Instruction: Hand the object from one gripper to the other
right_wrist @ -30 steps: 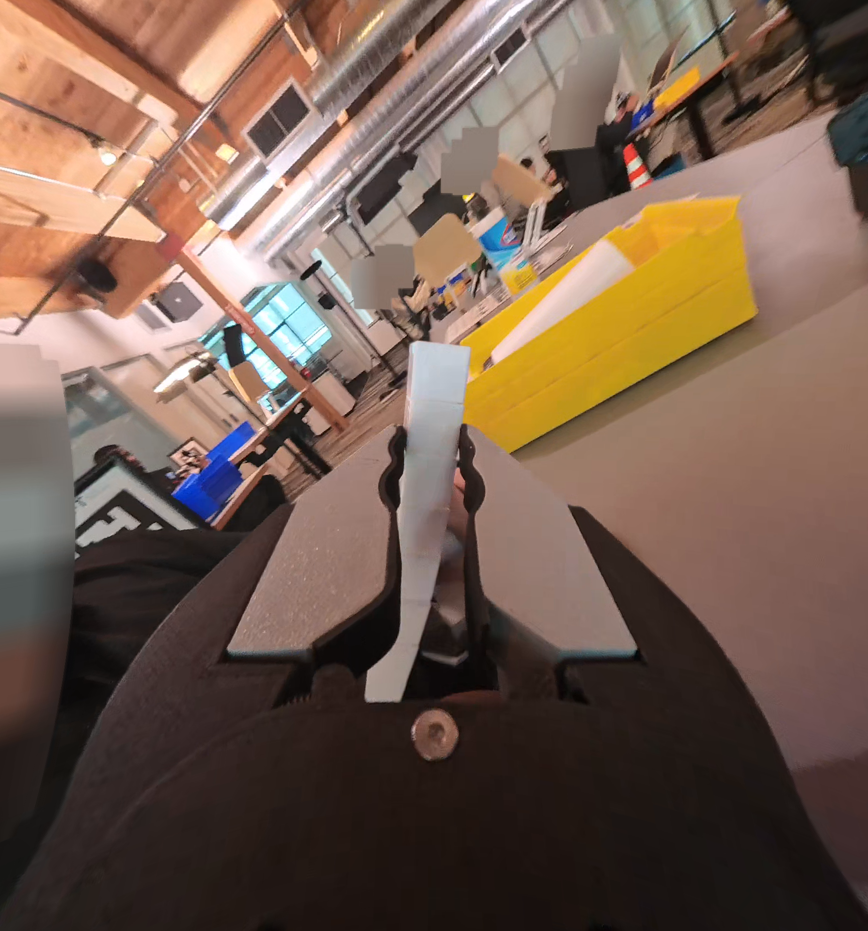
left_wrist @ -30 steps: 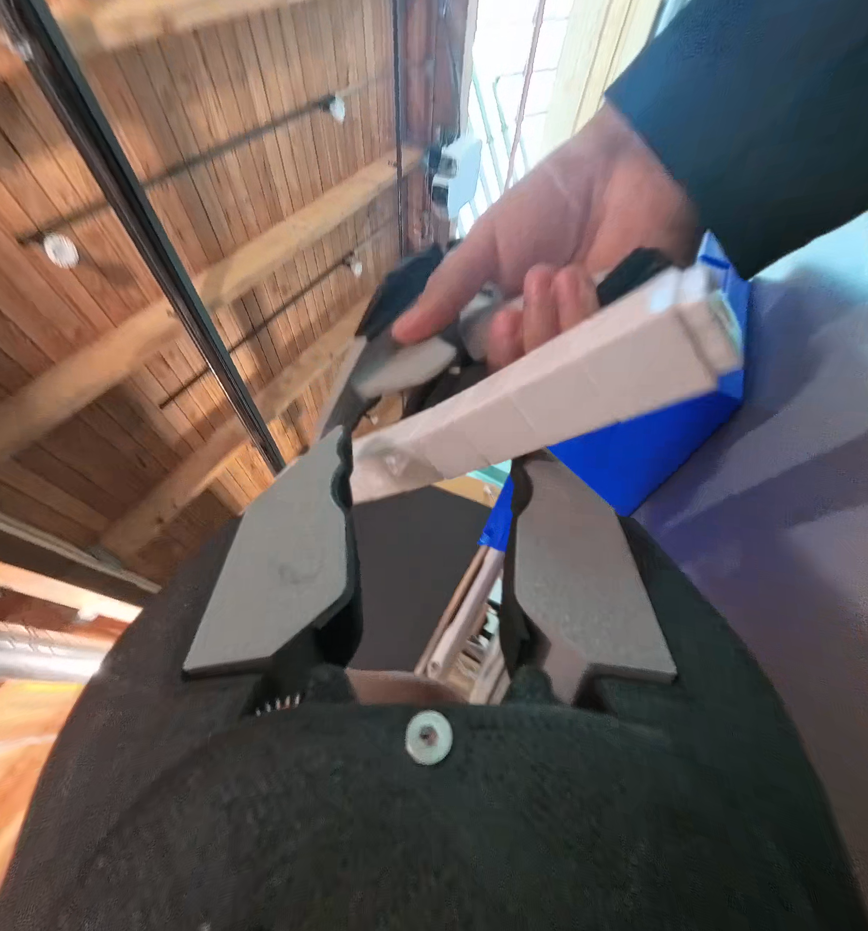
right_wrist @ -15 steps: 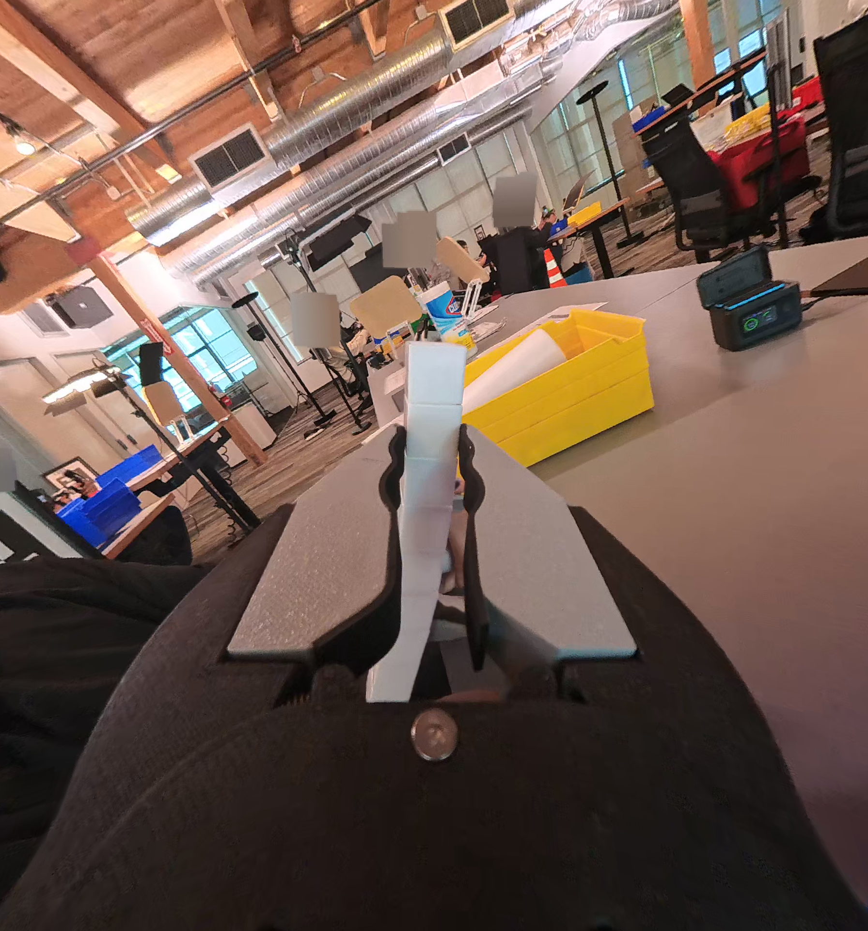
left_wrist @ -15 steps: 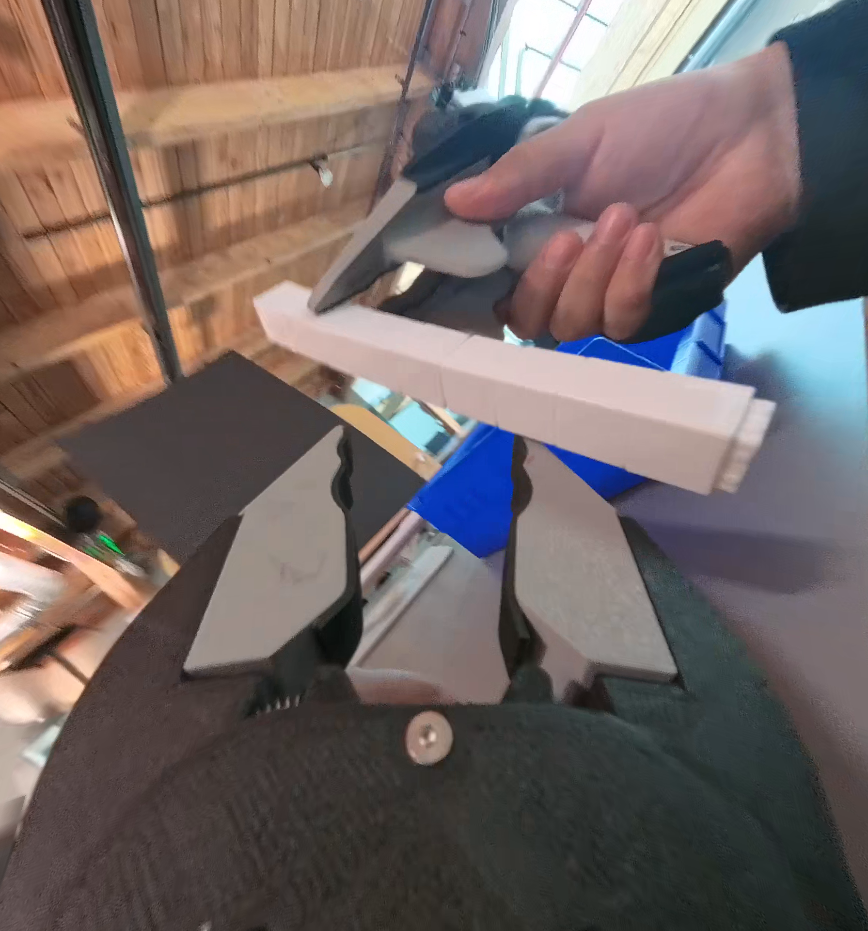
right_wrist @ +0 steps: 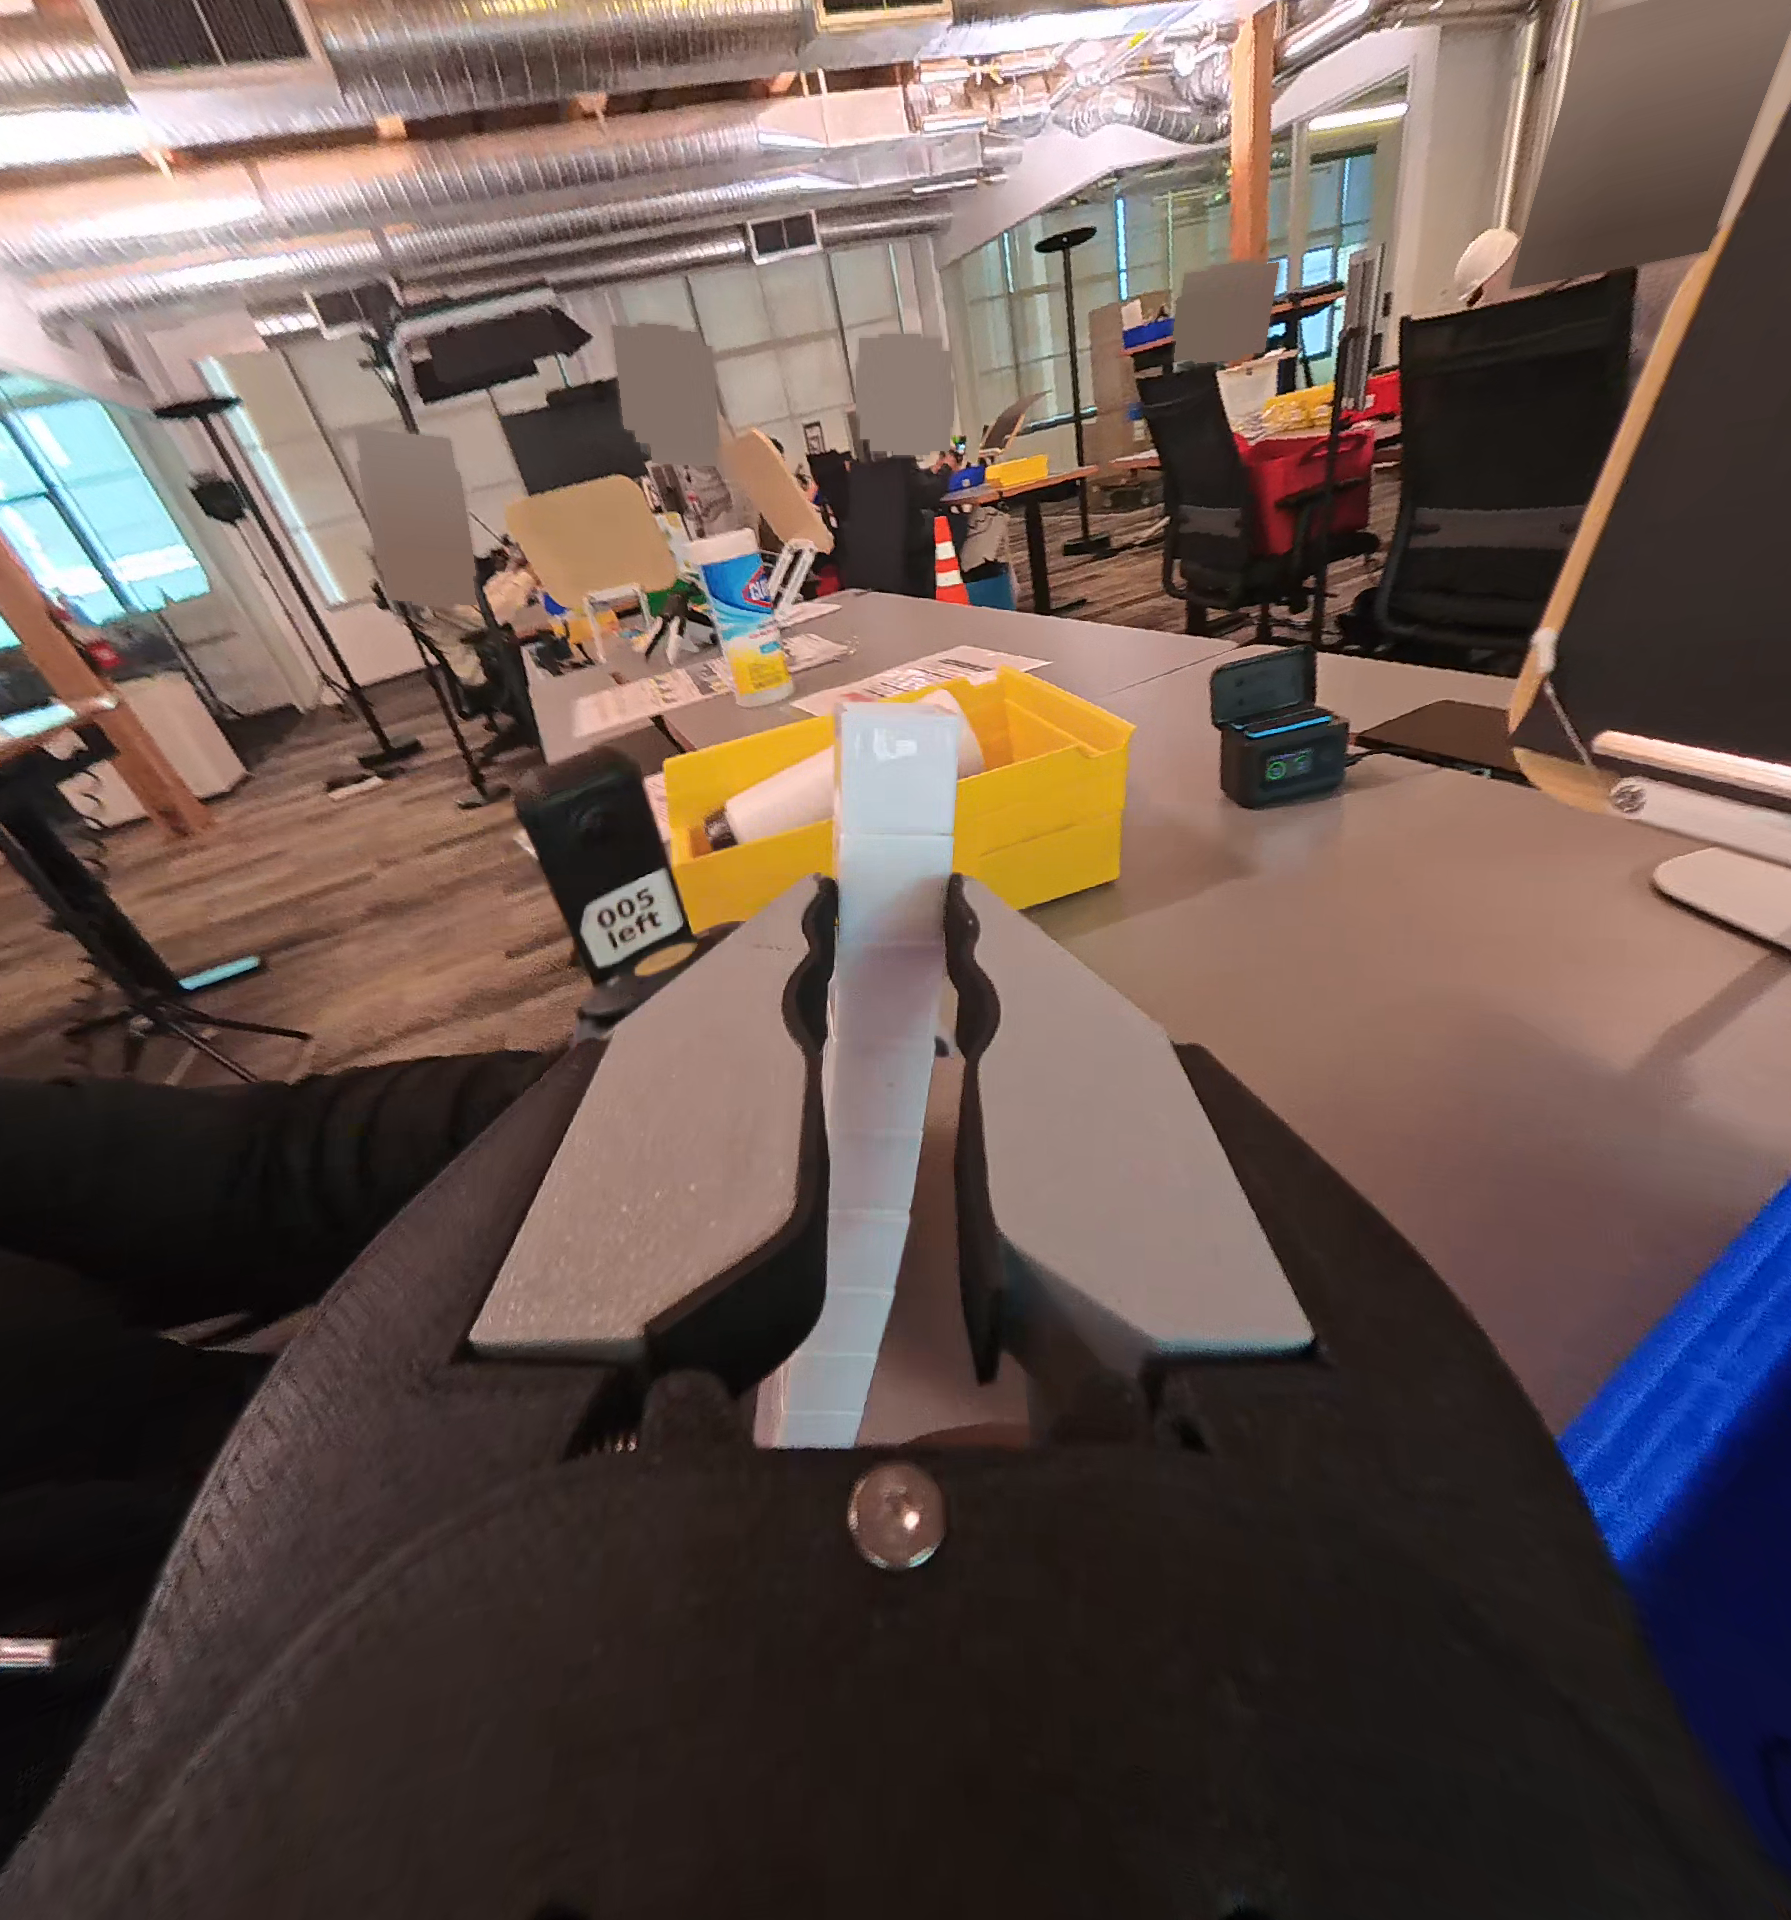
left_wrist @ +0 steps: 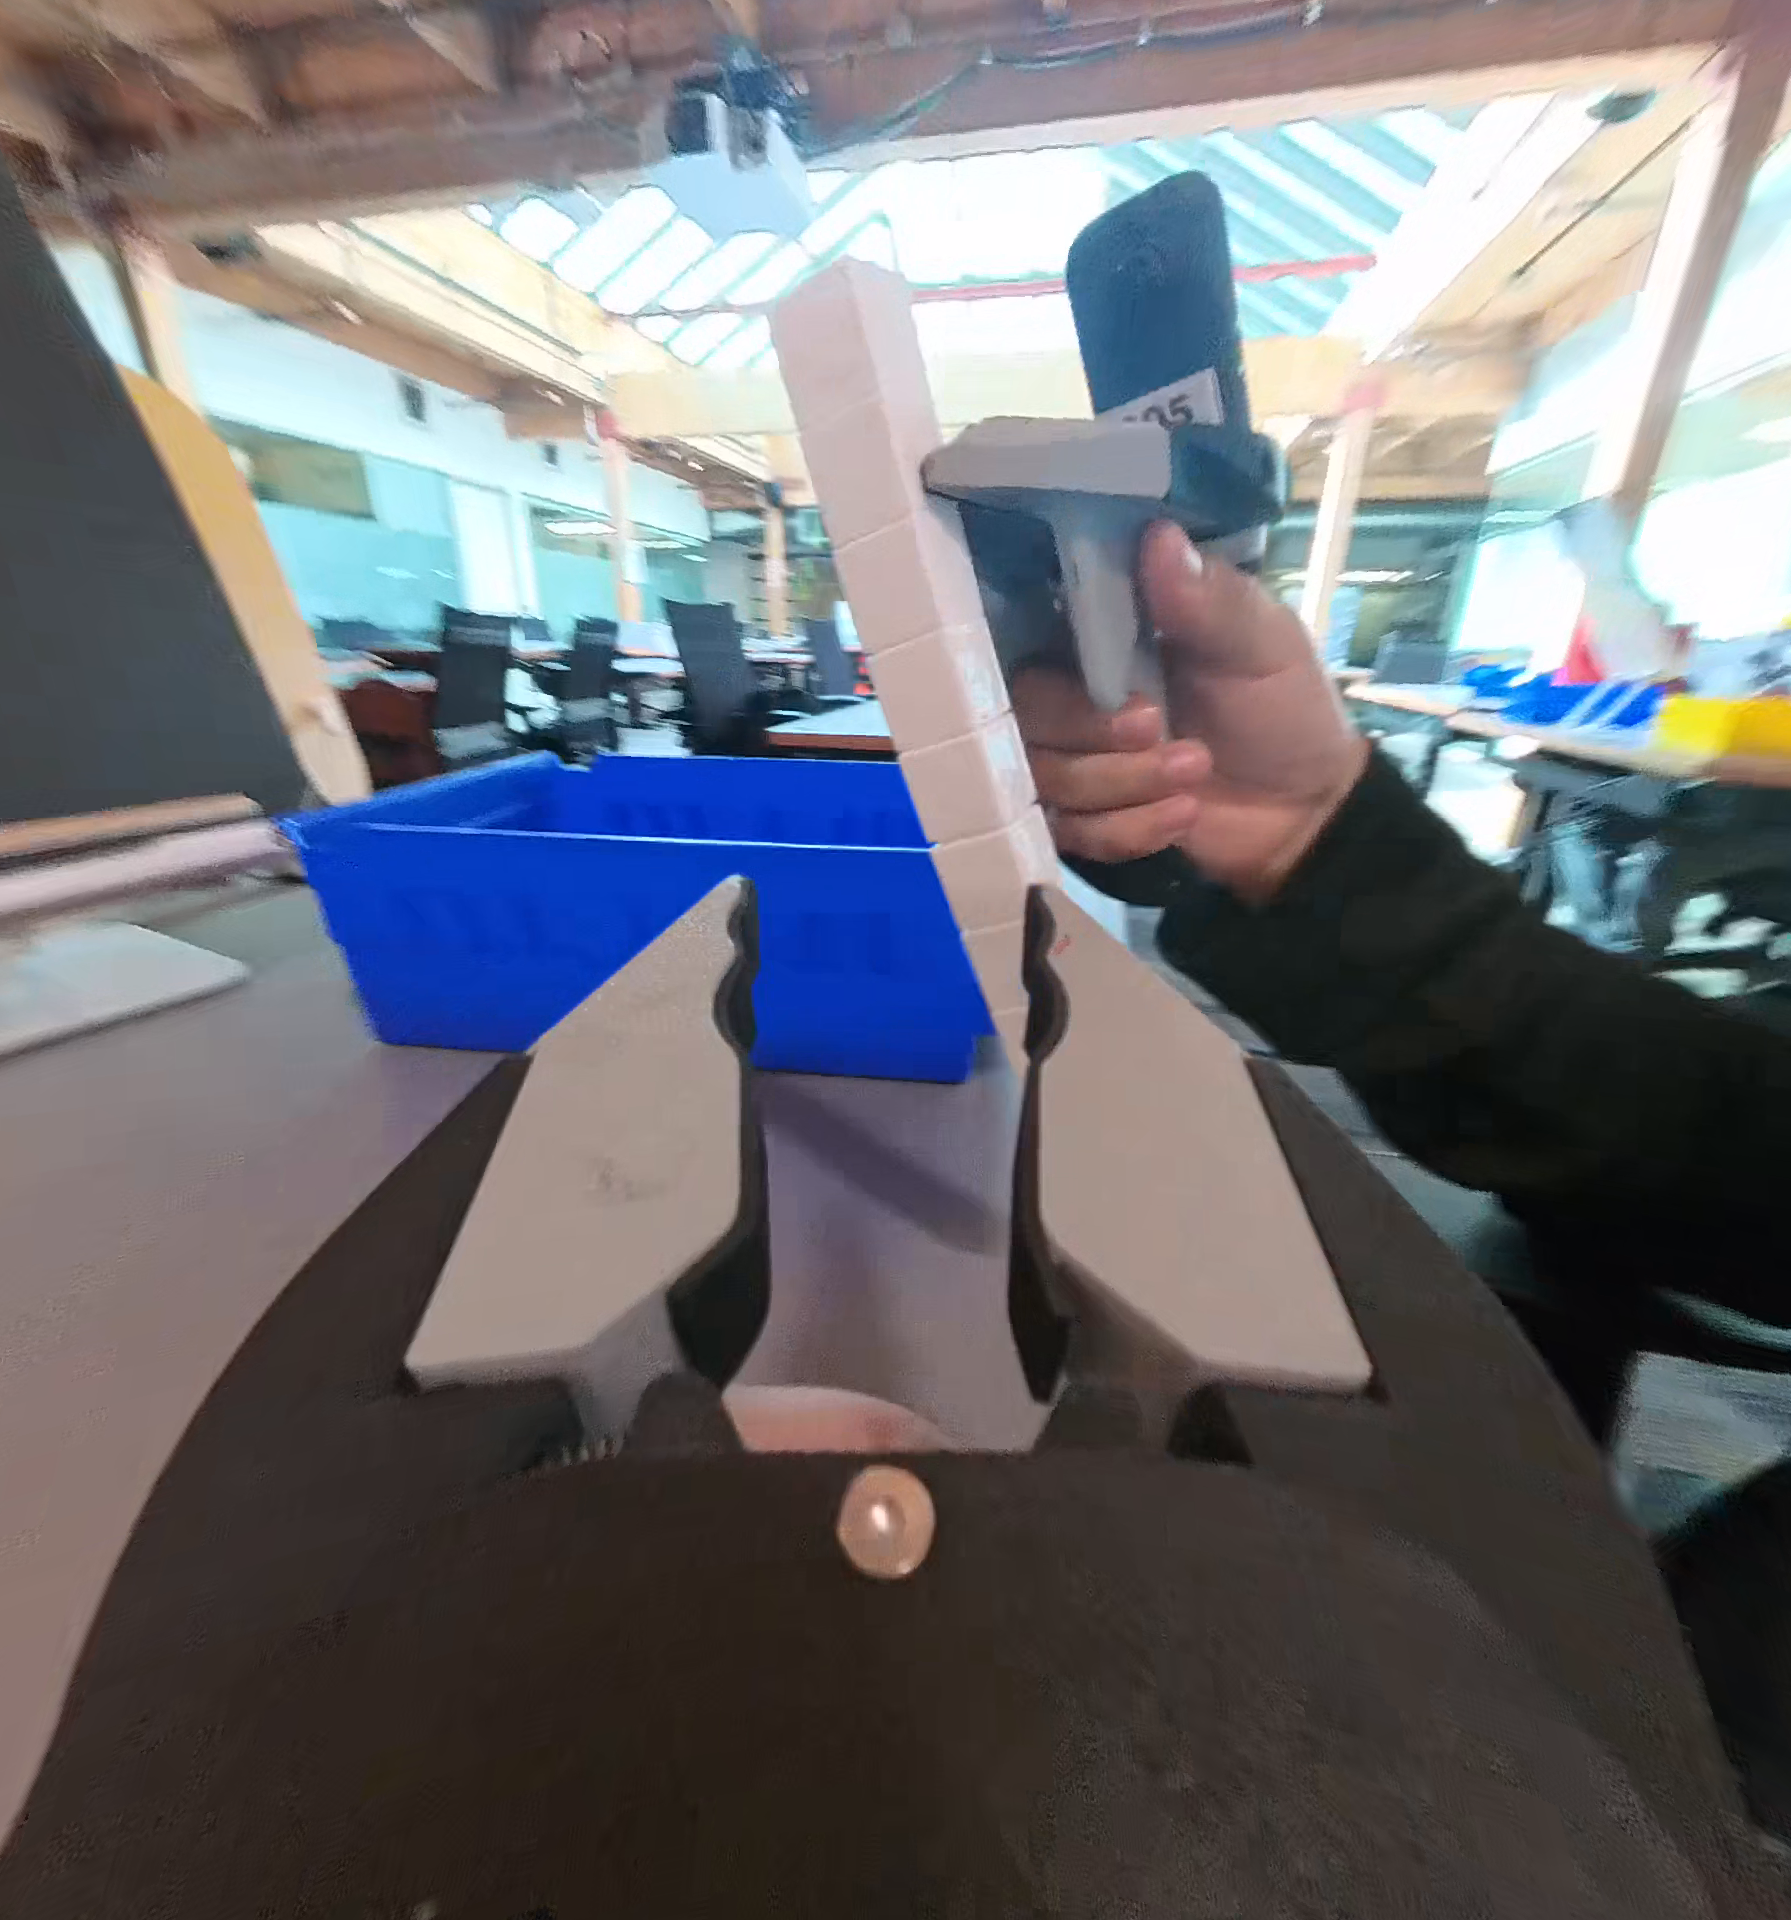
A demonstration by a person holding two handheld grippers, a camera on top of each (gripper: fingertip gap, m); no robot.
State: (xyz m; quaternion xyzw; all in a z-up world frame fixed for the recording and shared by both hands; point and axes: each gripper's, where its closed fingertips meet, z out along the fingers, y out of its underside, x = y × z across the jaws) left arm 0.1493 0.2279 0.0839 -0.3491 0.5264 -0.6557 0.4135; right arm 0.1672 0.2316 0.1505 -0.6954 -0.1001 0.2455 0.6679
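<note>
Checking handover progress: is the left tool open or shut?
Open. The left tool shows a wide gap between its fingers; the white block bar stands just beyond its right finger, clamped only by the right tool.

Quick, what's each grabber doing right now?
Left gripper: open, holding nothing.
Right gripper: shut on the white block stick.

The left wrist view looks low along its own fingers across the grey table [left_wrist: 122,1174], facing the blue bin [left_wrist: 642,914] at 12 o'clock, close. The right wrist view faces the yellow bin [right_wrist: 1057,810] at 12 o'clock. Both share the white segmented bar [left_wrist: 901,582], the blue bin and the table.
</note>
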